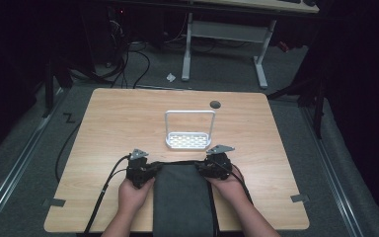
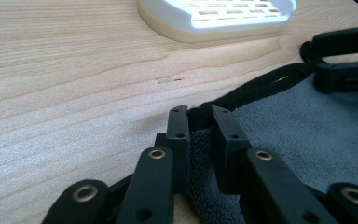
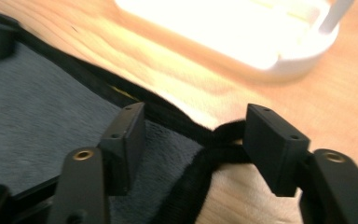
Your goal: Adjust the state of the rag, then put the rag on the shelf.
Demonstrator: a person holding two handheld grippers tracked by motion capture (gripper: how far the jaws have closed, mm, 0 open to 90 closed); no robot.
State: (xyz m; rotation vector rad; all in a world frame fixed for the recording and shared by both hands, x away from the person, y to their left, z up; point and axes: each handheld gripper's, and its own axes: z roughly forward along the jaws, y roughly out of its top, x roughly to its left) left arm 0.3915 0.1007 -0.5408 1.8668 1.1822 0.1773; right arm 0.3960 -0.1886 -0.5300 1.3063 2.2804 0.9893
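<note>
Grey, fleecy cloth (image 1: 182, 197) with a black bound edge is being spread flat on the near middle of the wooden table (image 1: 108, 128), its near end hanging off the table's front edge between the person's forearms. Its far left corner is being pinched by the left gripper (image 2: 200, 119), whose jaws are standing nearly together with the black hem clamped between the pads. At the far right corner, the right gripper (image 3: 193, 128) is being held with its jaws wide apart; the corner's black hem is lying between them, close against one pad, but no squeeze is being applied. Both grippers are being gripped from behind by the person's hands, the left hand (image 1: 132, 193) and the right hand (image 1: 227, 186) resting low at the cloth's two sides, with black cables trailing back along the wood. Just beyond the cloth's far edge, a white slotted tray (image 1: 188, 141) with a tall loop handle is being left standing on the table, and a small dark round spot (image 1: 215, 104) is being shown farther back.
</note>
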